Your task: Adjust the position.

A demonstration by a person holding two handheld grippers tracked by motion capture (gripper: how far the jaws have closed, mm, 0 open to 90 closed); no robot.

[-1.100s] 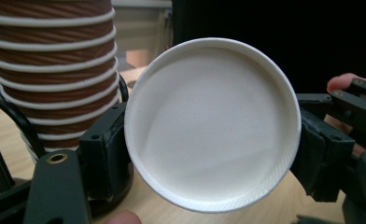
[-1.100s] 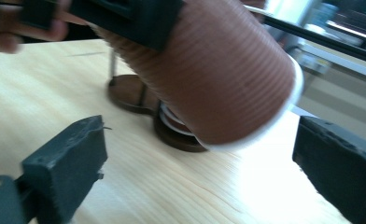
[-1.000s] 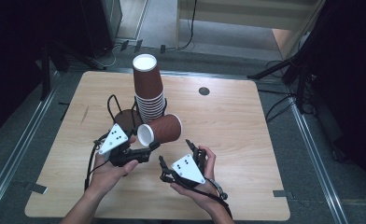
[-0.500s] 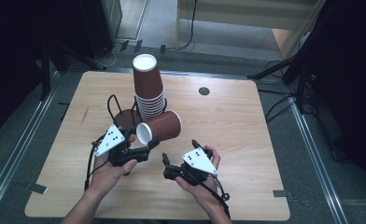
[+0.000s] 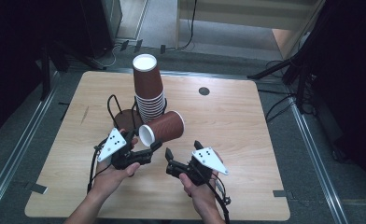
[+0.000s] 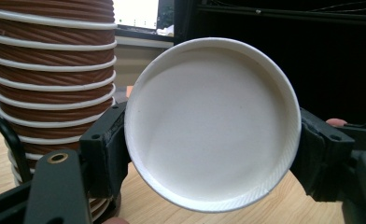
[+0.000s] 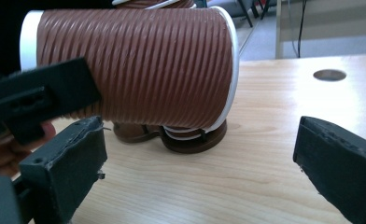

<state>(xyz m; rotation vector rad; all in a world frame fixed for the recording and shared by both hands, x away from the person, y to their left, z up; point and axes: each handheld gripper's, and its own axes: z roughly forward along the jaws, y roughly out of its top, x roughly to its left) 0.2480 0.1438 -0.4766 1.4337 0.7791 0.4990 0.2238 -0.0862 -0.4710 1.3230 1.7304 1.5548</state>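
lying on its side above the table [image 5: 246, 126], brown paper cup [image 5: 162, 128] clamped at its white base between the left gripper's [image 5: 148, 148] jaws, cup stack [image 5: 148, 88] just behind, right gripper [image 5: 169, 156] spread wide, just beside the cup, not touching

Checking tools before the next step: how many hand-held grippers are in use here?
2: the left hand-held gripper grips the cup; the right hand-held gripper hangs open beside it.
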